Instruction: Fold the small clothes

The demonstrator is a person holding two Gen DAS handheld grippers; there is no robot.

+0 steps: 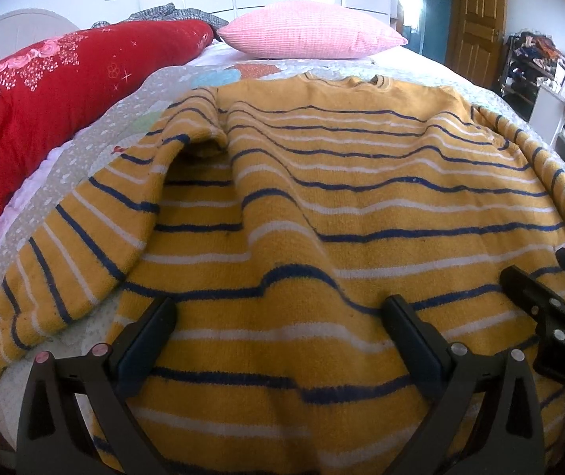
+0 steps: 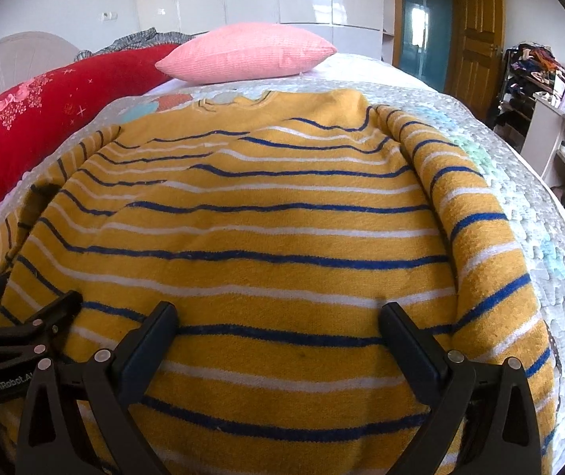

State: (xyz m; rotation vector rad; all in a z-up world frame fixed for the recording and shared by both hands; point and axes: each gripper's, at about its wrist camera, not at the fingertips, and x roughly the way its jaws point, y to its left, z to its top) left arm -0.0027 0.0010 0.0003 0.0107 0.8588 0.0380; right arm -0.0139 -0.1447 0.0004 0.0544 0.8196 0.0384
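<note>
A yellow striped sweater (image 1: 342,206) lies spread on the quilted bed (image 1: 84,146), filling centre frame, sleeves out, no fold yet made. Left gripper (image 1: 280,316) and right gripper (image 2: 278,322) hover at its hem, fingers spread wide, empty.

Yellow striped sweater (image 1: 361,206) — flat, unfolded.

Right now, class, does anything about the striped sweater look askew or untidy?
Yes. The sweater is rumpled: ridges of cloth cross its body, and its left sleeve buckles upward near the shoulder instead of lying flat. The right sleeve lies neatly alongside.
</note>
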